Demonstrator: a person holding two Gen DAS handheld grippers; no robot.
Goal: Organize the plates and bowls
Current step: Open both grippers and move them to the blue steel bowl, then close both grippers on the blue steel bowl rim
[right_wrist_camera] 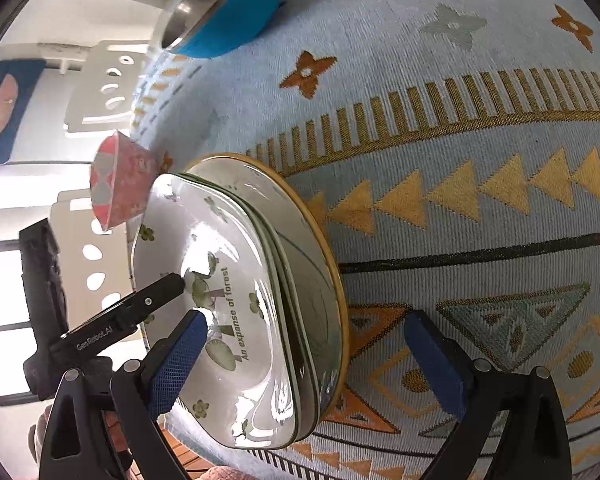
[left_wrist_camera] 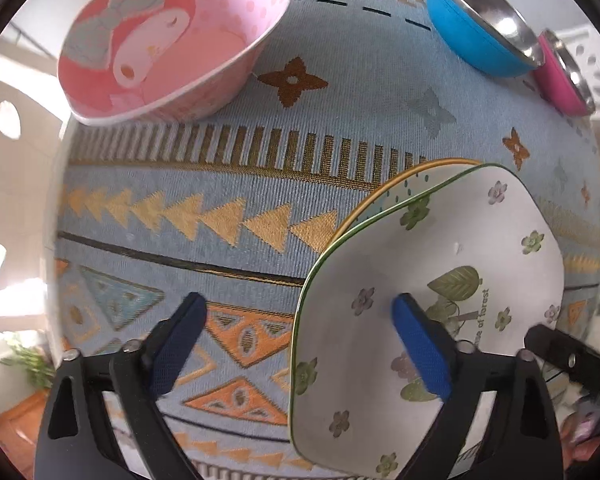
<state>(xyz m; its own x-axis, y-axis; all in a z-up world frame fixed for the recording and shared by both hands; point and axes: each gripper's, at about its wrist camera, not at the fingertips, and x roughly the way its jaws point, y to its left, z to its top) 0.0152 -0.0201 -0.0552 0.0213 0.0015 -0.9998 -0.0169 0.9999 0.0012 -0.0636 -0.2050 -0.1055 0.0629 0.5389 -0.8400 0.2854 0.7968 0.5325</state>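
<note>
We hold both grippers unclenched astride the rim of the white flower-printed square plates (left_wrist_camera: 440, 240) stacked on the patterned blue tablecloth (left_wrist_camera: 220, 184): left gripper (left_wrist_camera: 300, 344) straddles one edge, right gripper (right_wrist_camera: 312, 360) the opposite.

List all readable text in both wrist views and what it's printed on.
"An expanse of forest": on the top white floral plate of the stack, full in the right wrist view.
"...se of forest": same plate in the left wrist view, the start hidden behind the left gripper's finger.
"GenRobot.AI": on the left gripper, seen in the right wrist view; small and slightly blurred.
No other text found.
</note>
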